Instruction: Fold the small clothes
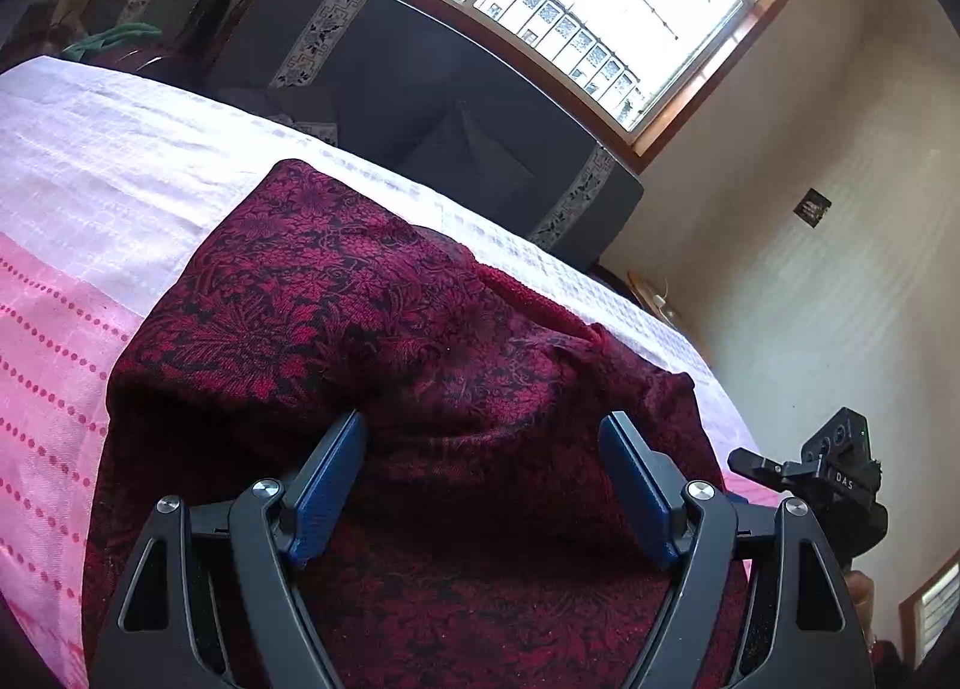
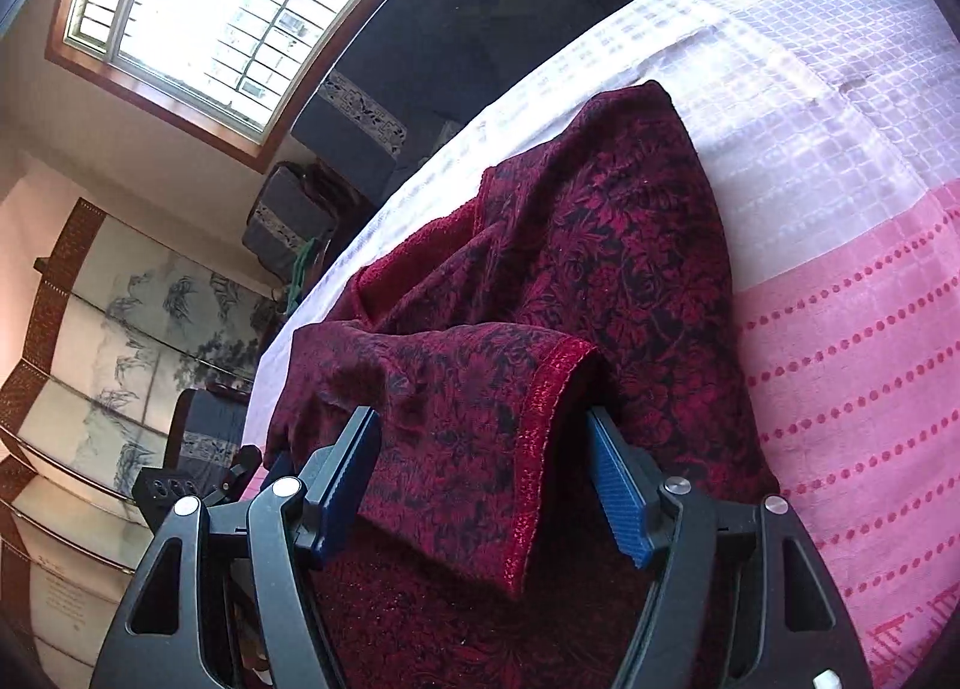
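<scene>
Dark red floral woven garment (image 1: 336,317) lies on our pink-and-white bedspread (image 1: 90,197); our left gripper (image 1: 483,437) gapes wide above it, while our right gripper (image 2: 483,431) stands half-open around its trimmed sleeve (image 2: 456,413), grip uncertain.

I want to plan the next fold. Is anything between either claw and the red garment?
Nothing visible is. The red garment lies on the pink and white cloth, directly under the open left claw. In the right view, a folded sleeve already sits between the spread jaws of the right claw.
</scene>
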A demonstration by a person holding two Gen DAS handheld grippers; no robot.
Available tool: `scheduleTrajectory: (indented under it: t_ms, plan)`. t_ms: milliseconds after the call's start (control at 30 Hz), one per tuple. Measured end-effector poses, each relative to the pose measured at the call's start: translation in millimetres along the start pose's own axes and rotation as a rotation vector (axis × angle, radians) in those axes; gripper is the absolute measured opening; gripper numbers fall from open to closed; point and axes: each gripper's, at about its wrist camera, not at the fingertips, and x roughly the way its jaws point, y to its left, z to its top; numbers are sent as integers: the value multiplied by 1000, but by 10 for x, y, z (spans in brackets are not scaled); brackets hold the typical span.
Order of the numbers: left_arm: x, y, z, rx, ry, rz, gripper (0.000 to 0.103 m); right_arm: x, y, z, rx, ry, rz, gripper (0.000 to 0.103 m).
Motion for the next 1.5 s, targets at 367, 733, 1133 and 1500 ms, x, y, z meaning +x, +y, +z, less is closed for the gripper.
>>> scheduleTrajectory:
  t_ms: [367,733,1133,1500]
  plan:
    - [-131,-351,-102,165,-79,283,92,-501,504,303,-251,-204,-99,7]
    - [-87,-173,-91,63,-60,365,103,-163,-89,415,-150,-161,-140,7]
    - [-27,64,-68,-75,-31,456,103,51,-100,385,-182,-131,-261,7]
    - [18,144,-56,-104,-12,529,103,172,-18,338,-226,-120,-377,5]
